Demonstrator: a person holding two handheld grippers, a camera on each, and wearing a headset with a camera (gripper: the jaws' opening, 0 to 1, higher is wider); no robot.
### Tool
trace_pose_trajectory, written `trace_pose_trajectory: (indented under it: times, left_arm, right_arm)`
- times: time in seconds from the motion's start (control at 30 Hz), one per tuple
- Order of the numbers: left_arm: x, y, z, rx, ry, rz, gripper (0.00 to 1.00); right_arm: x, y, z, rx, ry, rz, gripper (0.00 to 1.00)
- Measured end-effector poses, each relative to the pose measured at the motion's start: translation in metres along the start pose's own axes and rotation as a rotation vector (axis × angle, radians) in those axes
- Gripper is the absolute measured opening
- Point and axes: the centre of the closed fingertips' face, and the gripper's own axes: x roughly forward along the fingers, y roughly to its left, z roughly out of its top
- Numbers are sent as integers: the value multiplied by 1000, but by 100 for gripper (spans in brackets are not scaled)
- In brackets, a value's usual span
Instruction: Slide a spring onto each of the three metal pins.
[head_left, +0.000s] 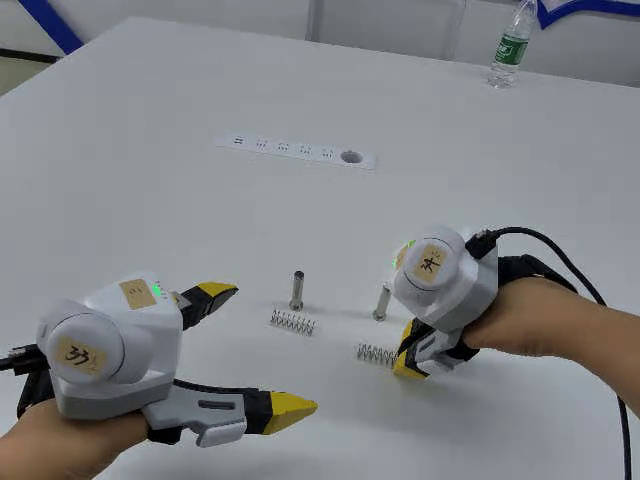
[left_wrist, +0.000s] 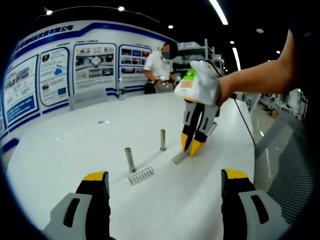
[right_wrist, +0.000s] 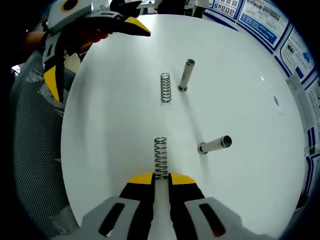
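Left tool, labelled "33", gapes wide; right tool pinches a spring's end beside a pin.

Bright, even light in all three views. I've got ceiling strips burning out slightly at the top of the left gripper view. The white table is close to glare, with a soft sheen. Shadows are faint: a pale grey patch under the right gripper, a thin smudge beside the left pin. Both gripper views bow hard at the edges, and the wall posters curve. The centre is sharp, and I can read every coil of the spring.
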Motion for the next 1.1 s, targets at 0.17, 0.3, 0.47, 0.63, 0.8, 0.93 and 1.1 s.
trace_pose_trajectory:
  times: [0.17, 0.3, 0.47, 0.63, 0.8, 0.93, 1.1]
  left_arm:
    - [1, -1, 0, 3, -1, -5, 94]
    - [1, -2, 1, 6, -5, -10, 94]
    - [1, -3, 2, 7, -8, -13, 94]
    - [1, -4, 4, 9, -12, -14, 94]
    - [1, -4, 4, 10, -14, -16, 94]
    - [1, -4, 4, 9, -16, -15, 94]
    - [1, -3, 4, 9, -16, -15, 94]
  right_arm:
    - [-10, -1, 1, -11, 11, -14, 12]
    - [-19, -3, 3, -18, 14, -29, 12]
    - [-28, -6, 6, -24, 15, -43, 12]
    - [-33, -7, 7, -23, 22, -45, 12]
    - [-37, -9, 8, -21, 29, -47, 12]
    - [-42, -10, 10, -17, 35, -46, 12]
    - [-57, -12, 17, 1, 16, -41, 12]
